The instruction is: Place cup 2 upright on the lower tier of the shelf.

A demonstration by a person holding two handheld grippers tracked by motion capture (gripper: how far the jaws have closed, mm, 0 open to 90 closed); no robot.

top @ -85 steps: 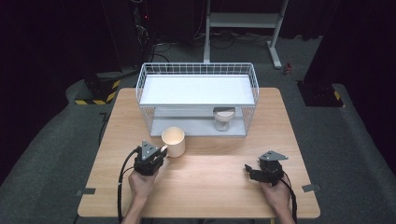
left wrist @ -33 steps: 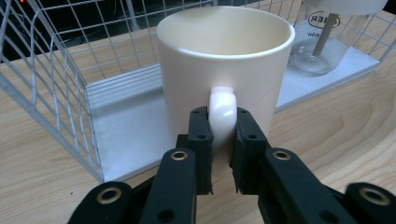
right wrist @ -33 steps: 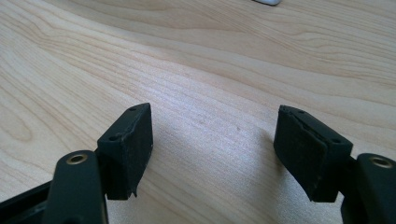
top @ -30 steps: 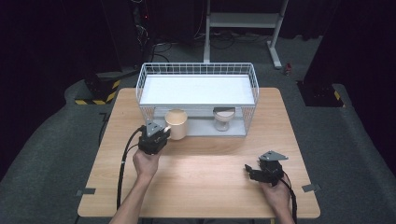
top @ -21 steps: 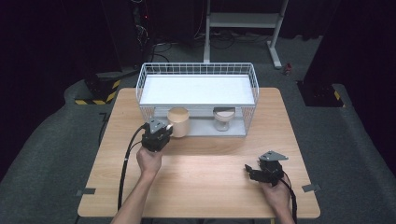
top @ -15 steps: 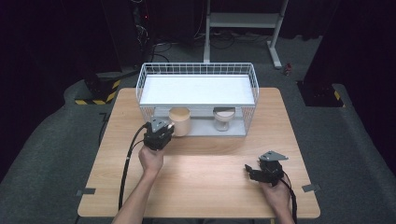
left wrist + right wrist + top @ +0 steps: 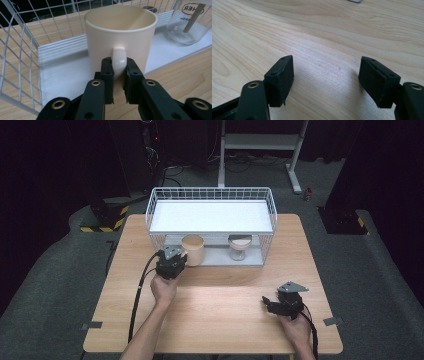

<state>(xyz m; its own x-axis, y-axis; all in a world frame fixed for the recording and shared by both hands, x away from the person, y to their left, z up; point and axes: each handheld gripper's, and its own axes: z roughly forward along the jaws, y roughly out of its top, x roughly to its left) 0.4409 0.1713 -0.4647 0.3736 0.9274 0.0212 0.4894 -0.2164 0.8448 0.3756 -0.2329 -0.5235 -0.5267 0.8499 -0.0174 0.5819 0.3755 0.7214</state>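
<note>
While the cream mug (image 7: 121, 37) stands on the lower shelf of the white wire rack (image 7: 210, 195), at its left side, the left gripper (image 7: 117, 75) holds its handle between closed jaws. To do this step well, I think the mug should sit flat before the jaws let go. It is plain, matte and empty. Right of it stands a glass jar (image 7: 191, 23). The right gripper (image 7: 325, 80) rests on the table (image 7: 215, 320), near right, jaws apart and empty.

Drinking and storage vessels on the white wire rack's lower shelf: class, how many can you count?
2. A cream ceramic mug stands at the shelf's left, its handle gripped by the left tool; a clear glass jar stands to its right. Nothing seems hidden.
</note>
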